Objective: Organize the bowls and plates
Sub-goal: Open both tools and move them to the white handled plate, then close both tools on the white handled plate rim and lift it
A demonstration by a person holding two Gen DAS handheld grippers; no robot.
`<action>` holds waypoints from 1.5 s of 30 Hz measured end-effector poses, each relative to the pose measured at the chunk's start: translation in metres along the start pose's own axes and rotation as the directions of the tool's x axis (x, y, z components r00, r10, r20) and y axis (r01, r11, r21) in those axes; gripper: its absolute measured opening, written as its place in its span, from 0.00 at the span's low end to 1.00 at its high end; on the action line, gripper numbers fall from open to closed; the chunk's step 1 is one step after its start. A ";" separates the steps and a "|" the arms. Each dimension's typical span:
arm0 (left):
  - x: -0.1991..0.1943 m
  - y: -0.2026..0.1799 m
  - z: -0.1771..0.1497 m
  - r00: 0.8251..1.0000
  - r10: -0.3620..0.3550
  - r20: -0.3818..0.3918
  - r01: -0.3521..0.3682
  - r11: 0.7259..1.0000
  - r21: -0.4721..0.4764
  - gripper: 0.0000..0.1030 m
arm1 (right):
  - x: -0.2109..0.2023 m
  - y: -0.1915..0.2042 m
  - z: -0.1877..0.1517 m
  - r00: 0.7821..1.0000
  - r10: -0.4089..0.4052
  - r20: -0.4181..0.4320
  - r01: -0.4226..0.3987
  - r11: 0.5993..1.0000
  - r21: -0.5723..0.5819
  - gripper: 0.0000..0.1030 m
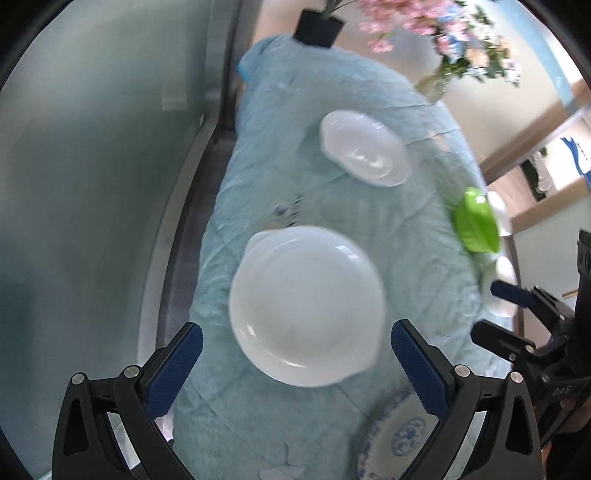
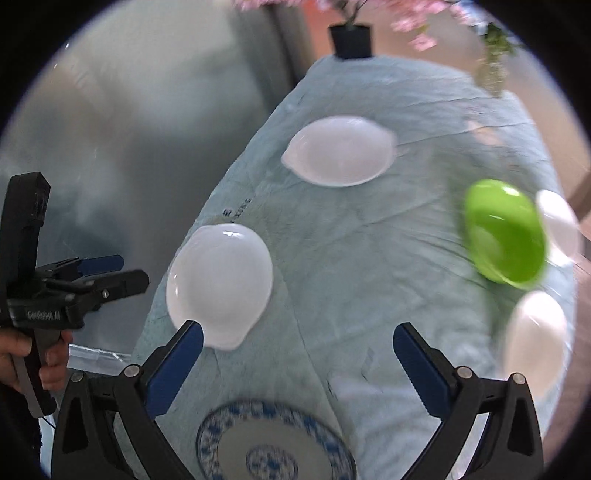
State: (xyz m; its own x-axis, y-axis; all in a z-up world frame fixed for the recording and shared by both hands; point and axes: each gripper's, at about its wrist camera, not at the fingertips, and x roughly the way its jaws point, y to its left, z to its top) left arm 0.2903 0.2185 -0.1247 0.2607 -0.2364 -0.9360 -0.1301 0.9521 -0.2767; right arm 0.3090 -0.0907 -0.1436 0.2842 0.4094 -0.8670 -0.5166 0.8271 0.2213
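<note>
On a table with a pale blue cloth [image 1: 332, 229] [image 2: 369, 266] lie a near white bowl [image 1: 306, 306] [image 2: 219, 286], a far white bowl [image 1: 364, 147] [image 2: 340, 149], a green bowl [image 1: 476, 221] [image 2: 504, 234], two white dishes at the right edge [image 2: 535, 336] [image 2: 557, 221] and a blue-patterned plate [image 1: 395, 435] [image 2: 273, 443]. My left gripper [image 1: 295, 365] hangs open above the near white bowl, with nothing held. My right gripper [image 2: 297, 365] is open above the cloth beyond the patterned plate, also holding nothing. Each gripper shows in the other's view [image 1: 513, 314] [image 2: 110, 275].
A black plant pot [image 1: 317, 31] [image 2: 351, 38] with pink blossoms [image 1: 406, 22] stands at the table's far end, and a glass vase of flowers [image 1: 436, 85] at the far right. A grey frosted wall [image 1: 92, 184] runs along the left. A person's hand [image 2: 33, 362] holds the left gripper's handle.
</note>
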 end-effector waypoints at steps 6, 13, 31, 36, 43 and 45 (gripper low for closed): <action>0.050 0.020 -0.001 0.998 0.010 -0.060 -0.011 0.999 -0.030 0.89 | 0.063 0.014 0.023 0.999 0.000 -0.050 -0.003 0.998 -0.055 0.99; 0.078 0.026 -0.005 0.997 0.007 -0.078 -0.010 0.999 -0.045 0.70 | 0.103 0.022 0.032 0.996 0.029 -0.082 -0.033 0.998 -0.051 0.78; 0.073 0.044 -0.003 0.997 0.018 -0.069 -0.028 0.990 -0.136 0.13 | 0.118 0.024 0.039 0.994 0.044 -0.103 -0.043 0.999 0.009 0.13; 0.072 0.049 -0.004 0.998 -0.009 -0.069 -0.001 0.989 -0.148 0.11 | 0.112 0.018 0.037 0.993 0.050 -0.103 -0.046 0.998 0.041 0.12; 0.052 0.037 -0.007 0.999 -0.013 -0.042 0.008 0.993 -0.121 0.08 | 0.092 0.015 0.025 0.997 0.037 -0.065 -0.030 0.995 0.100 0.09; 0.040 0.030 -0.006 1.000 -0.022 -0.021 0.019 0.993 -0.115 0.07 | 0.079 0.016 0.021 0.998 0.038 -0.052 -0.032 0.993 0.114 0.09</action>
State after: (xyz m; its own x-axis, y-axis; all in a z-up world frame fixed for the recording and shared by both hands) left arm 0.2910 0.2369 -0.1717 0.2435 -0.2612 -0.9341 -0.2347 0.9186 -0.3181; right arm 0.3401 -0.0368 -0.1993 0.2218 0.4196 -0.8802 -0.4299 0.8523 0.2979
